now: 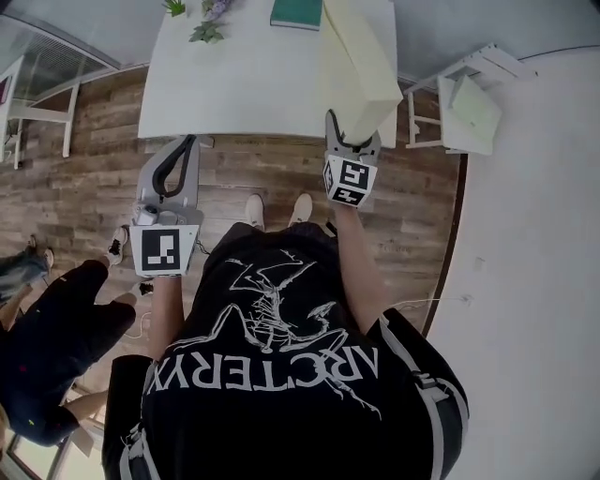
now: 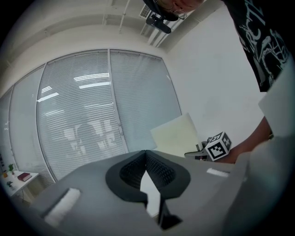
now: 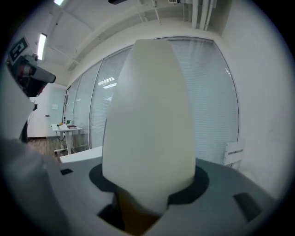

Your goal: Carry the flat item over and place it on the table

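Note:
The flat item is a pale yellow board, held upright over the near right corner of the white table. My right gripper is shut on its lower edge. In the right gripper view the board rises from between the jaws and fills the middle of the picture. My left gripper hangs apart at the left, just short of the table's near edge. Its jaws meet at the tips with nothing between them. The left gripper view also catches the board and the right gripper's marker cube.
A green book and small plants lie at the table's far edge. A white chair stands right of the table and another white frame at the far left. Another person crouches at the lower left on the wood floor.

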A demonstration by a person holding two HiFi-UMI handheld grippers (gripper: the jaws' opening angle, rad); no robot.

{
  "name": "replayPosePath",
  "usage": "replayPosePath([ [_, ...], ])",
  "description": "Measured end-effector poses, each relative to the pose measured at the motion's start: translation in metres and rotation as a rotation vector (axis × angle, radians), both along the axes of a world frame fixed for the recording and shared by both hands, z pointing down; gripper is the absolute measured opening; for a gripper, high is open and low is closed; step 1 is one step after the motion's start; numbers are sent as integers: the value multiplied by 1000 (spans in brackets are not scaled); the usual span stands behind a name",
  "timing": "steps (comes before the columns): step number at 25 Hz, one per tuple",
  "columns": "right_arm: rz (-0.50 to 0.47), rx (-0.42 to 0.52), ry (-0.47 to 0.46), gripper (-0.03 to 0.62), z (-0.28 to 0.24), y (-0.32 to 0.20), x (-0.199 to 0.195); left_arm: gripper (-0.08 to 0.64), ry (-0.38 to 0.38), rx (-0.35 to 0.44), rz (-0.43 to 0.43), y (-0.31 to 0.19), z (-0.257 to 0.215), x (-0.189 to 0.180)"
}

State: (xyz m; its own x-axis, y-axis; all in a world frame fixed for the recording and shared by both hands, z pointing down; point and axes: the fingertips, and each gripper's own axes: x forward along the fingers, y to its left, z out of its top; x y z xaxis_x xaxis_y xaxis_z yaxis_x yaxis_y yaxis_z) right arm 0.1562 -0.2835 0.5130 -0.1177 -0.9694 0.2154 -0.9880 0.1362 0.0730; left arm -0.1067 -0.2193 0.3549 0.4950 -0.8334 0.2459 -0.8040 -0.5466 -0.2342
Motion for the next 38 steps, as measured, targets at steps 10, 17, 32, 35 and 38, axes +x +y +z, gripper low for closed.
replayPosePath([
  [10,13,6,-39,262,38,-44,1,11,-41,-23,-13,0,4,-3],
  [17,10,-76,-28,270,86,-64,2,11,-55,-51,-43,3,10,-9],
  [32,-32,-135,-74,325,74,-23,10,11,-32,-49,-25,3,13,-3],
  [35,-72,-105,-69,327,44,10,10,11,-19,-37,-4,-1,11,4],
  [38,-128,4,-11,325,-15,40,6,11,-1,-27,19,-4,9,11],
])
